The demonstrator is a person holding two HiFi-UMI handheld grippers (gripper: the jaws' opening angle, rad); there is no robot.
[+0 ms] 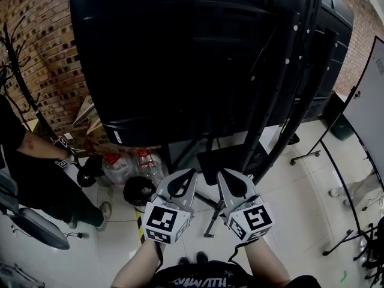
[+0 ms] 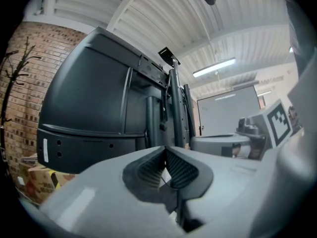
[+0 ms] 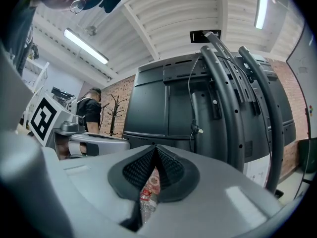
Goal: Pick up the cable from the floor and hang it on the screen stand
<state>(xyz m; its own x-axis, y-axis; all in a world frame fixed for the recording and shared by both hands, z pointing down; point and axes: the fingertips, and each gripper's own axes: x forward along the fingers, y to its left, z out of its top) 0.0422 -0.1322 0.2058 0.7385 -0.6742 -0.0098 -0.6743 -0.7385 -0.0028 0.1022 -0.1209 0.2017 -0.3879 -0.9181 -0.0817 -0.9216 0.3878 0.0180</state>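
Jaws together and empty on both the left gripper (image 1: 192, 173) and the right gripper (image 1: 220, 173), held before the screen stand (image 1: 287, 104). A thin cable (image 3: 191, 90) runs down its back — probably already hung, so only backing away remains.

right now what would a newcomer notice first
A huge black screen on its dark tubular stand fills the head view's upper half. Below it the grey left gripper and right gripper sit side by side, both shut, empty. Clear red-capped plastic bottles sit under its lower left corner.
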